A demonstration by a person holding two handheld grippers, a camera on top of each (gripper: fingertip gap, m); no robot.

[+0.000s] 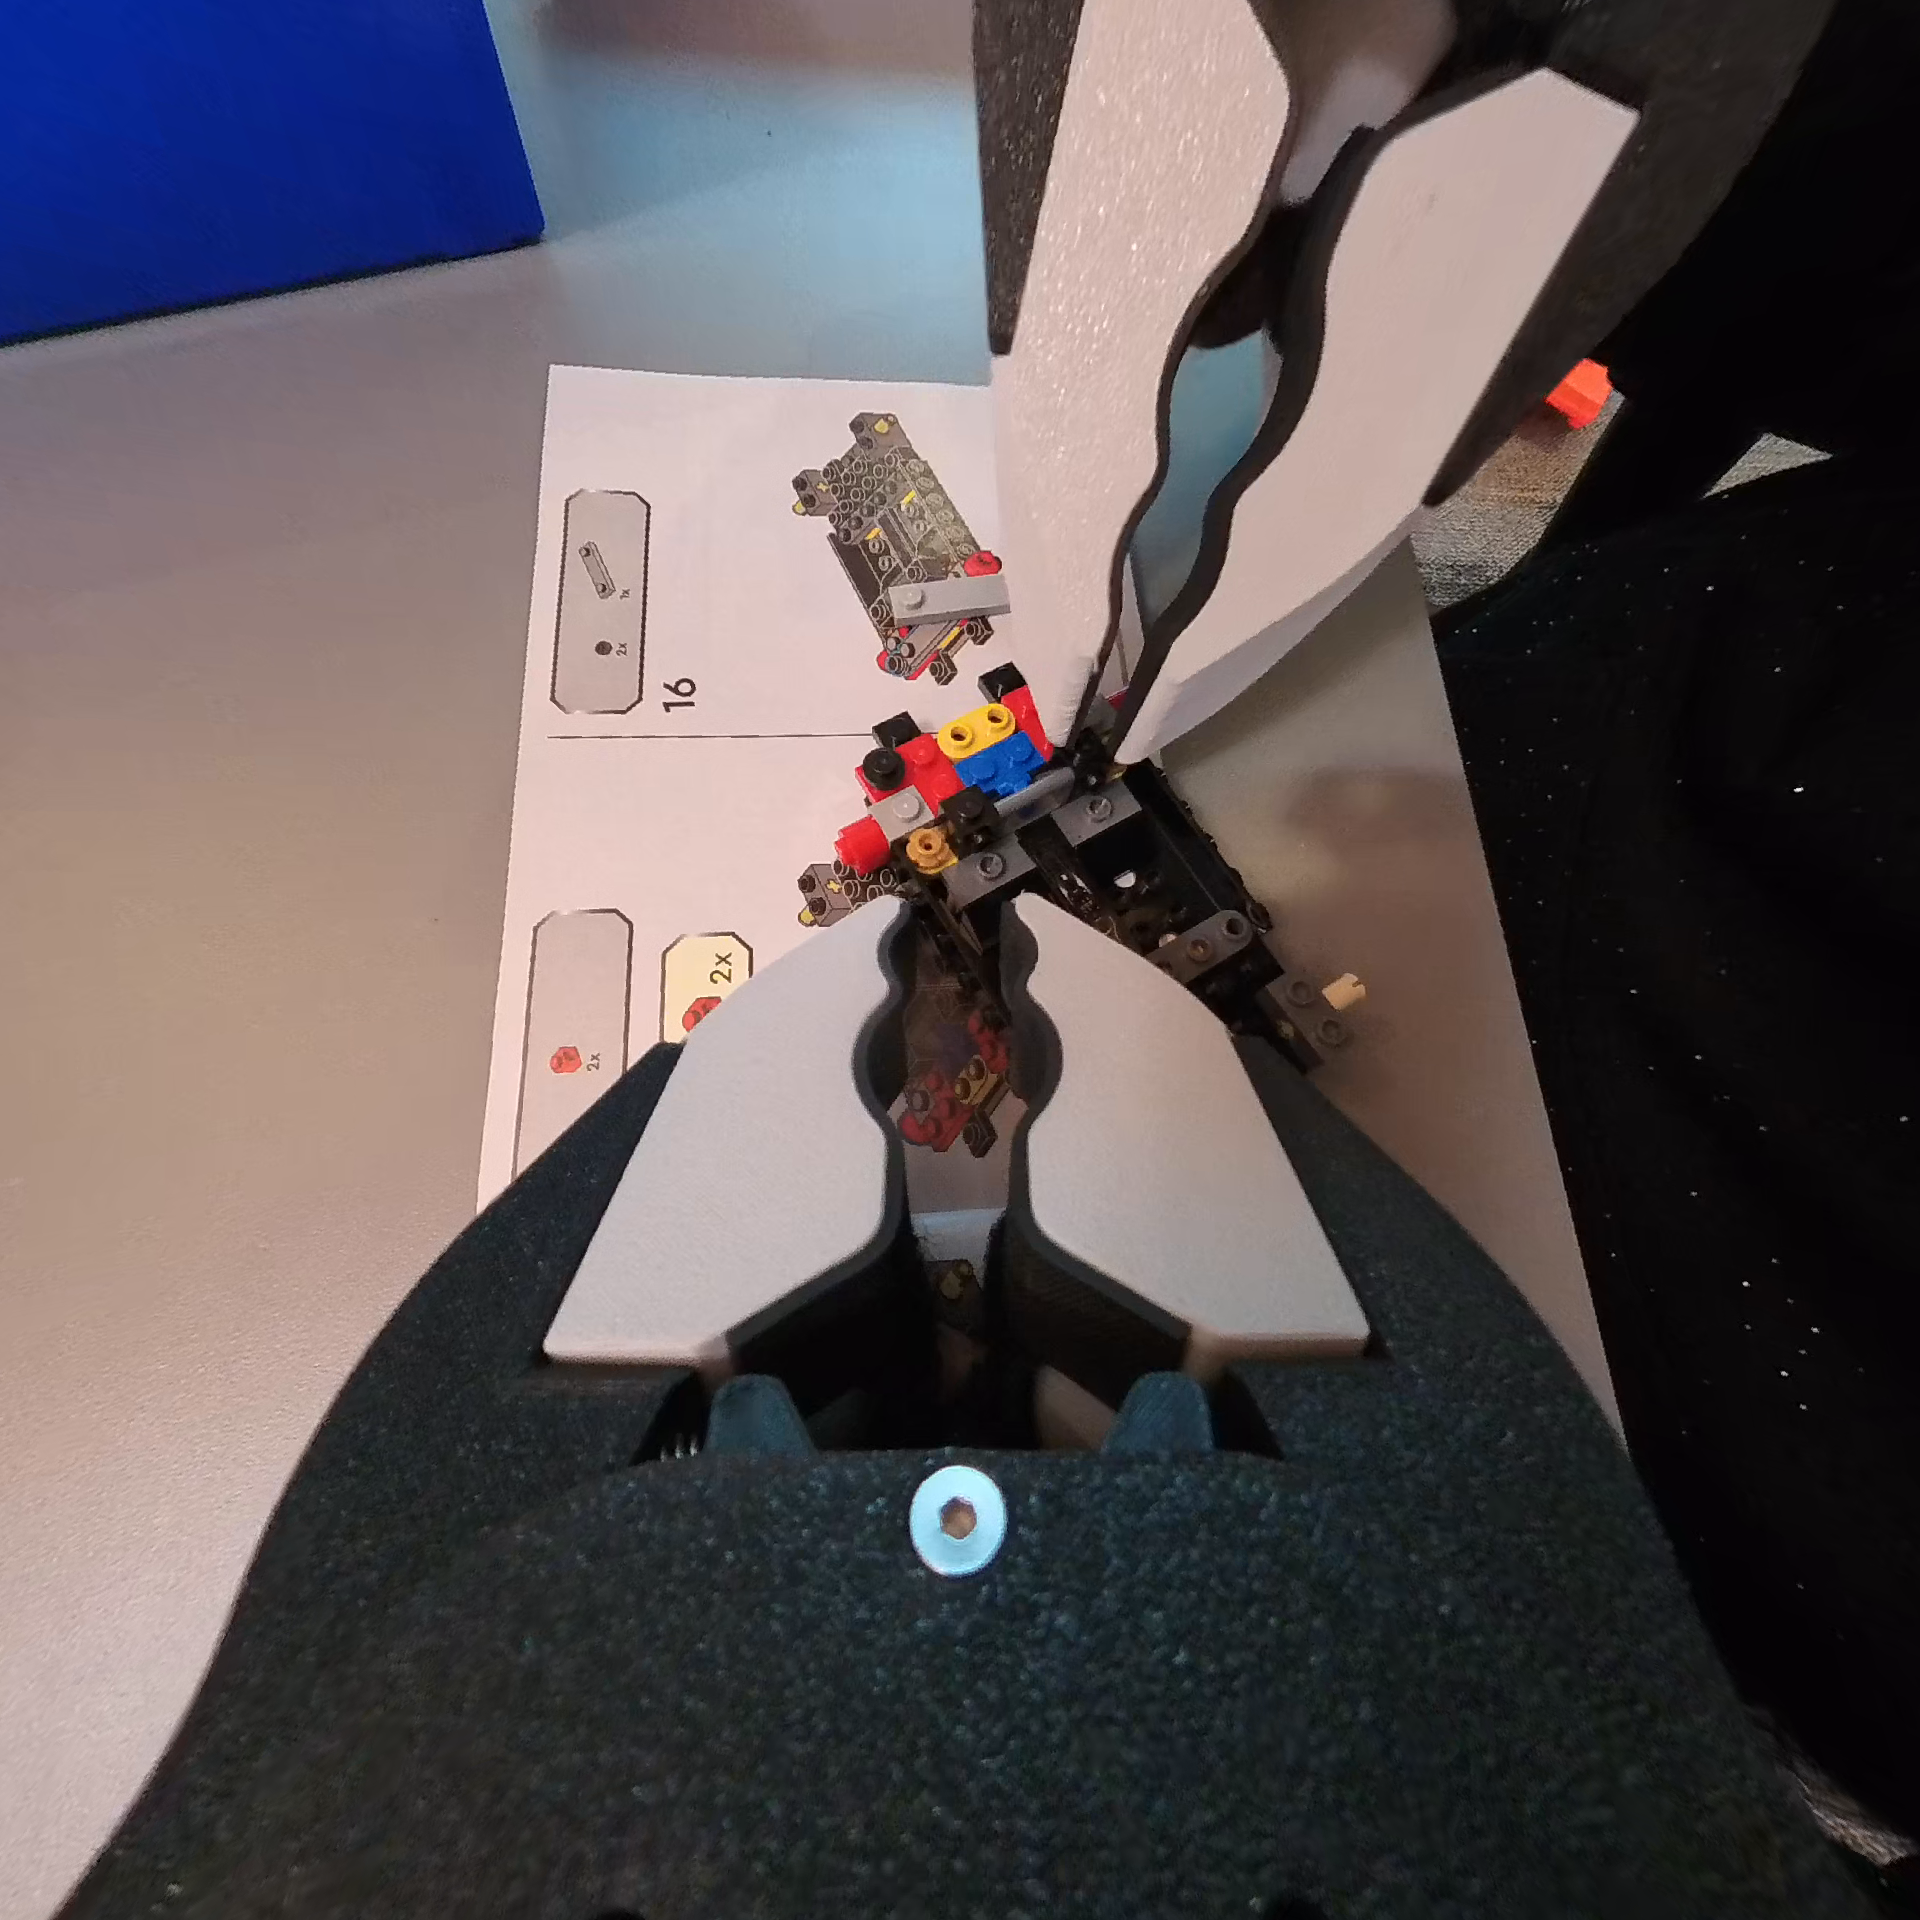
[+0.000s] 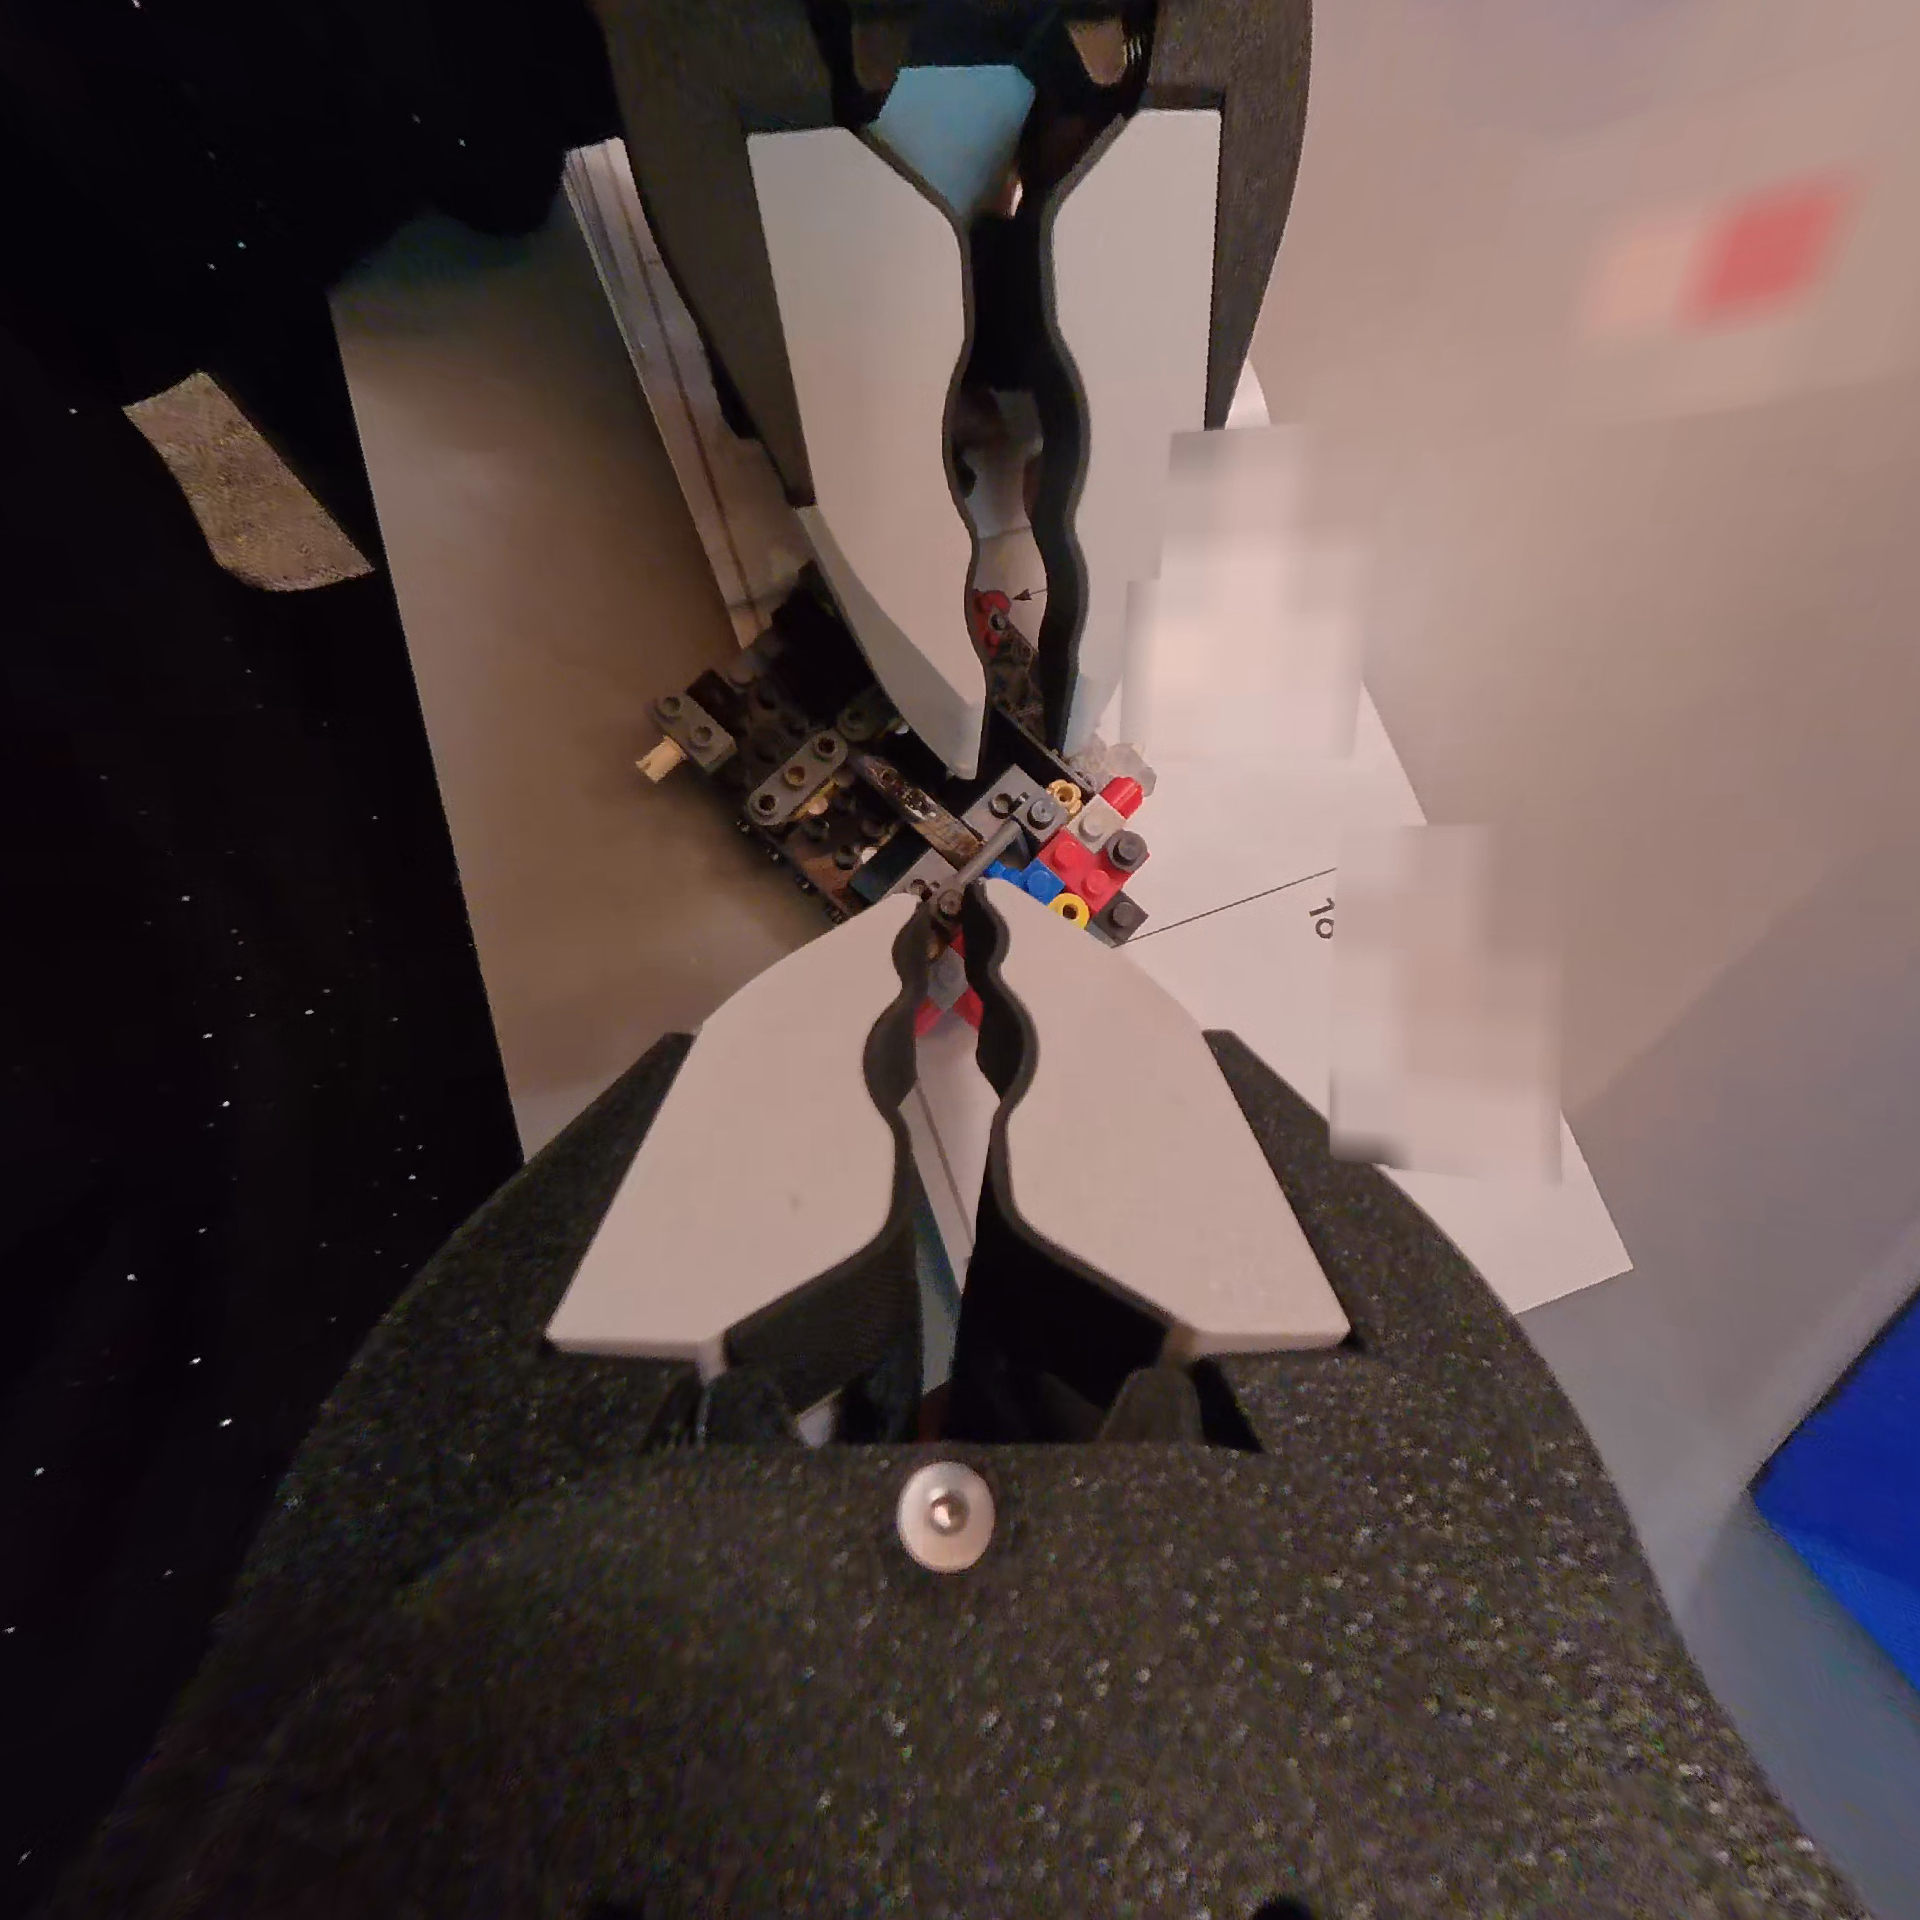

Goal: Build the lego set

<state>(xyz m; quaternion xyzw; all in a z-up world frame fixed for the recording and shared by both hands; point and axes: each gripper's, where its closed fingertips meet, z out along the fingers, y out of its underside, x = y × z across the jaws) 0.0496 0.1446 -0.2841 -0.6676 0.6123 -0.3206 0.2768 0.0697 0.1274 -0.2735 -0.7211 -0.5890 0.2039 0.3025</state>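
Observation:
The partly built lego model [image 1: 1122, 873] is black and dark grey, with a red, blue and yellow end. It lies on the instruction booklet [image 1: 727, 582] near the table's edge. My left gripper [image 1: 956, 920] is shut on the model's near black edge. My right gripper [image 2: 954, 902] is shut on one end of a thin dark grey bar [image 2: 1003, 836] that lies across the model [image 2: 831, 821] by the coloured bricks. In the left wrist view the right gripper [image 1: 1096, 743] comes down from the upper right onto the model. In the right wrist view the left gripper [image 2: 1018, 743] faces mine.
The grey table [image 1: 260, 727] ends just right of the model, and dark speckled floor lies beyond that edge. A blue box [image 1: 239, 145] stands at the far left of the table. A small orange-red piece [image 1: 1579, 390] shows behind the right gripper. The tips of both grippers are at nearly the same place.

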